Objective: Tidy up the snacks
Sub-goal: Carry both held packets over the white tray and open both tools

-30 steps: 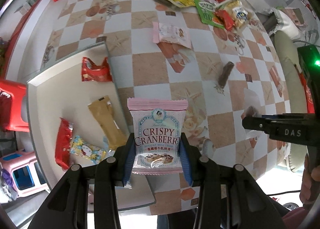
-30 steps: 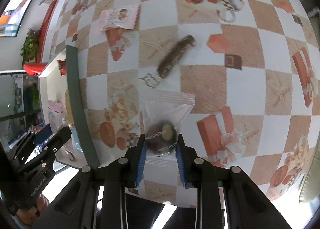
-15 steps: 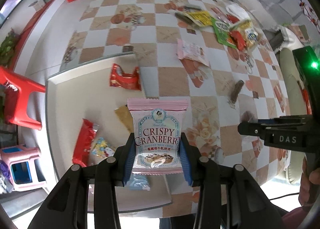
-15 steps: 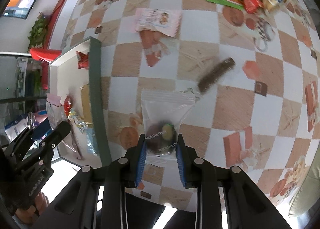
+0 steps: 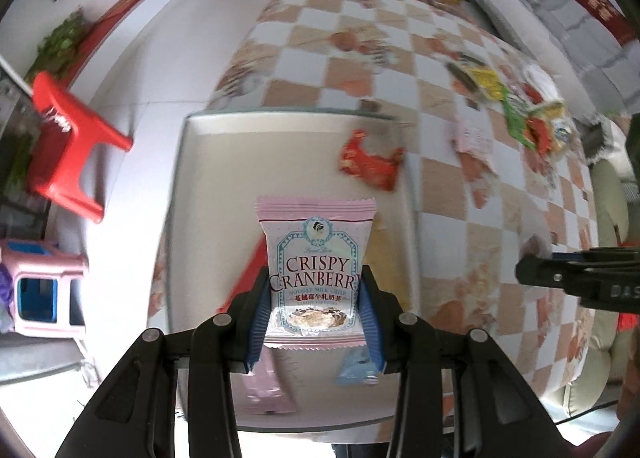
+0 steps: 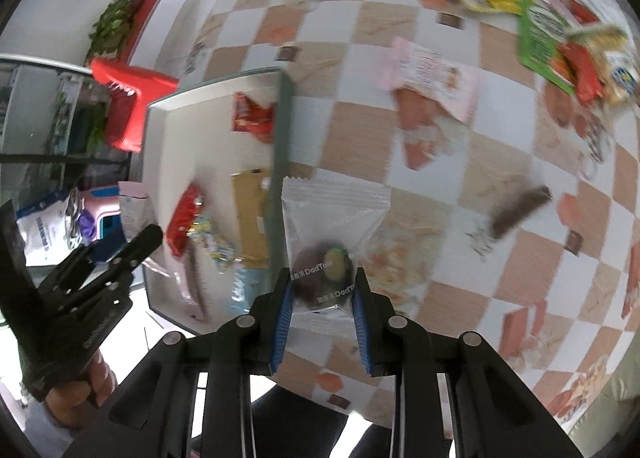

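Observation:
My left gripper (image 5: 314, 314) is shut on a pink Crispy Cranberry packet (image 5: 316, 258) and holds it upright above the white tray (image 5: 224, 162). The tray holds a red packet (image 5: 370, 164) and several other snacks, partly hidden behind the packet. My right gripper (image 6: 322, 294) is shut on a clear DadTalk packet (image 6: 328, 234) with a dark round snack inside, held above the tray's right rim (image 6: 280, 146). The left gripper also shows at the lower left of the right wrist view (image 6: 100, 270), and the right one at the right of the left wrist view (image 5: 576, 278).
A checkered tablecloth (image 6: 460, 162) carries a pink packet (image 6: 432, 74), a brown bar (image 6: 520, 210) and a pile of green, yellow and red packets (image 6: 560, 38) at the far right. A red stool (image 5: 68, 146) and a pink stool (image 5: 40, 290) stand left of the table.
Both grippers have moved left with their packets. The left one now hangs over the tray's middle. The right one has come to the tray's right rim.

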A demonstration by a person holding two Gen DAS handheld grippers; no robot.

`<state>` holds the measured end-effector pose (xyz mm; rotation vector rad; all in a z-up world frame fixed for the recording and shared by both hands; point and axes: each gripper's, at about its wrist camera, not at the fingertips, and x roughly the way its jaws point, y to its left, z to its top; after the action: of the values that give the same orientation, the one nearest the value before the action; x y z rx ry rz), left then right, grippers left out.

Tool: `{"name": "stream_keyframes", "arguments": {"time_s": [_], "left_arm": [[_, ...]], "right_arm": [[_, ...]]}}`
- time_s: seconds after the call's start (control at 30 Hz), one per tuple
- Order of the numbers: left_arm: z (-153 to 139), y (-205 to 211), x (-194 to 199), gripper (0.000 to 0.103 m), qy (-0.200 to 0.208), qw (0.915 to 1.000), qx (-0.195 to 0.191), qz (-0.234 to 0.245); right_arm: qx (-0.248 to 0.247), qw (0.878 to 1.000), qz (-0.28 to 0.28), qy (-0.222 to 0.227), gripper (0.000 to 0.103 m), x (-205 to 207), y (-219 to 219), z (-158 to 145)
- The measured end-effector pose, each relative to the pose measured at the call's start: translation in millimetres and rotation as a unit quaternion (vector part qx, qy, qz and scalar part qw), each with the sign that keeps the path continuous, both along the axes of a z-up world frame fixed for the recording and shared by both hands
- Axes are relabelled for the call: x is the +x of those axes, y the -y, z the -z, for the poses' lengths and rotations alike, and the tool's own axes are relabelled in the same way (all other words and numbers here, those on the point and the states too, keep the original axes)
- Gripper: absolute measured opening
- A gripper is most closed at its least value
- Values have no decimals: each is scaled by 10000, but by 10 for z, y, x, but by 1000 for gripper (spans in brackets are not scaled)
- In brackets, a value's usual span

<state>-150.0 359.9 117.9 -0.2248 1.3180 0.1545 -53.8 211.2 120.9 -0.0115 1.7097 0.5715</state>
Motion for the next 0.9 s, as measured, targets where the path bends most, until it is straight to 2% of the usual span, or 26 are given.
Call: {"name": "stream_keyframes", "arguments": {"time_s": [0.23, 0.4, 0.57, 0.6, 0.63, 0.67, 0.73, 0.9], "left_arm": [[124, -302, -63, 44, -72, 9993, -16, -372], [206, -345, -92, 44, -130, 9990, -54, -429], [309, -334, -171, 46, -238, 9985, -127, -469], [322, -322, -179, 48, -258, 9985, -124, -460], [331, -305, -190, 56, -278, 9986, -119, -438], [338, -286, -202, 68, -291, 9987, -90, -420], [337, -262, -227, 78, -281, 9988, -25, -407], [377, -214, -213, 78, -416, 9983, -113, -386]], "right_arm": [[46, 9987, -508, -26, 29, -55, -542, 23], [57, 9966, -820, -78, 29, -129, -859, 74], [-24, 9950, -964, -274, 31, -197, -996, 189], [-47, 9950, -943, -318, 51, -202, -987, 214], [-91, 9954, -899, -322, 86, -204, -961, 230], [-144, 9958, -855, -303, 99, -203, -931, 237], [-233, 9966, -717, -324, 103, -185, -818, 264], [-623, 9967, -97, -519, 103, -64, -321, 420]]}}
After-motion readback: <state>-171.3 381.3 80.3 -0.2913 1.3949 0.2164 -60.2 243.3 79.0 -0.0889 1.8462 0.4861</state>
